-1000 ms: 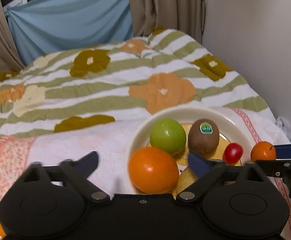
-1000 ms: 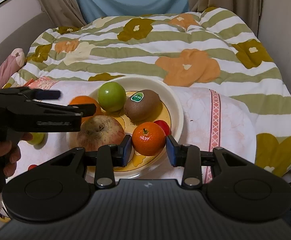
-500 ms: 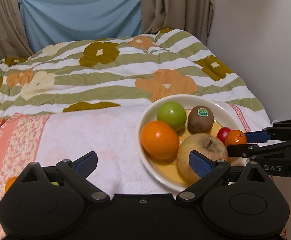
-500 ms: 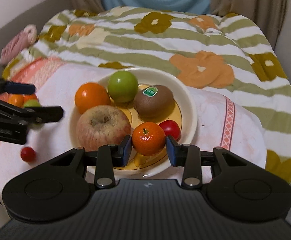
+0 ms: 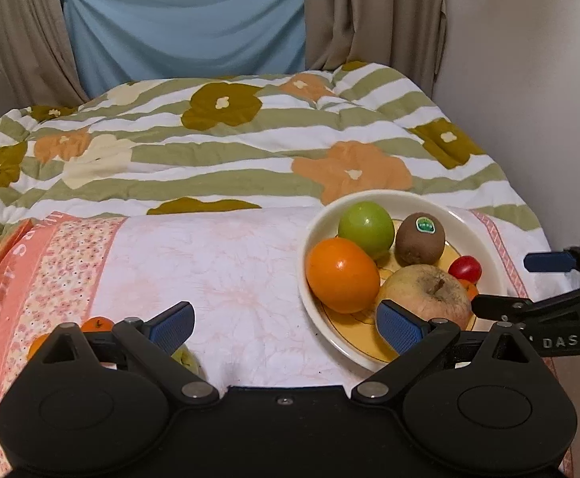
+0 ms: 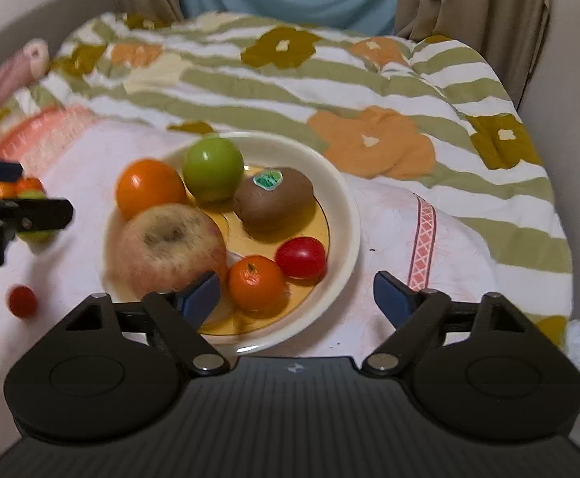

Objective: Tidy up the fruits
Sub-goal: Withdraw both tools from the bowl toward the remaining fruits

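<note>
A cream plate [image 6: 345, 215] [image 5: 485, 231] on a white cloth holds an orange [image 6: 149, 188] [image 5: 341, 275], a green apple [image 6: 212, 169] [image 5: 365, 229], a kiwi [image 6: 274, 202] [image 5: 419, 239], a big pale apple [image 6: 170, 251] [image 5: 429, 290], a cherry tomato [image 6: 301, 257] [image 5: 465, 267] and a small mandarin [image 6: 256, 282]. My right gripper [image 6: 296, 298] is open and empty just above the plate's near rim, the mandarin lying free between its fingers. My left gripper [image 5: 286, 324] is open and empty over the cloth left of the plate.
Loose fruit lies left of the plate: a cherry tomato [image 6: 22, 300], small orange fruits [image 5: 96, 324] and a green fruit [image 5: 186, 358] partly hidden by my left fingers. A flowered quilt [image 5: 210, 151] covers the bed behind. A wall stands close at the right.
My right gripper has opened and let go of the small mandarin, which now rests on the plate. My left gripper has drawn back and to the left, away from the plate.
</note>
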The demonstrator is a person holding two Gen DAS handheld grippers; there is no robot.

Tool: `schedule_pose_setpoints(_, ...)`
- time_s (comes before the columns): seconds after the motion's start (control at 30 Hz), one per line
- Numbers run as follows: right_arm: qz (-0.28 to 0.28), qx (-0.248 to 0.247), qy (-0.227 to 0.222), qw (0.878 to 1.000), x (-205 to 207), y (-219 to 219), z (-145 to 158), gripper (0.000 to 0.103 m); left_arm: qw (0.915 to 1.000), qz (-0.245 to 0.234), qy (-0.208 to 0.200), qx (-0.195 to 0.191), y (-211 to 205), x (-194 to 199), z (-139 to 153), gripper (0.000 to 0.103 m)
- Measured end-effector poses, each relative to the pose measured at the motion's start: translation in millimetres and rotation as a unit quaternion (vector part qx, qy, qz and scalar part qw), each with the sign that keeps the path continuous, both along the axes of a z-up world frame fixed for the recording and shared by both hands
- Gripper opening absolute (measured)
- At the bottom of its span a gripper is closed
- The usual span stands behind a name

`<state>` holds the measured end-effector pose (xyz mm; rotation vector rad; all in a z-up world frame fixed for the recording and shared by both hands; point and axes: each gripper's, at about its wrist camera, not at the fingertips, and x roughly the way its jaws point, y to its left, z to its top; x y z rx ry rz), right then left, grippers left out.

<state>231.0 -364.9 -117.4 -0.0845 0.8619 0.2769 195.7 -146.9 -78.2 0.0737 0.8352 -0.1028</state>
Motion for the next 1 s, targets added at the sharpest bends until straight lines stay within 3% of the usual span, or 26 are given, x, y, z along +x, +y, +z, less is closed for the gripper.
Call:
schedule_pose_setpoints(0.67, -0.058, 0.015, -0.059, 0.996, -61.2, 23.3, 70.8, 0.103, 0.9971, -0.01, -0.075, 0.006, 32.6, -63.8, 52.6, 0.1)
schedule_pose_setpoints(1.0, -0.091, -0.012, -0.088, 0.992, -108.2, 64.4, 97.7, 0.103, 0.9943, -0.016, -0.105, 0.011, 72.6, -109.8, 69.5, 0.1)
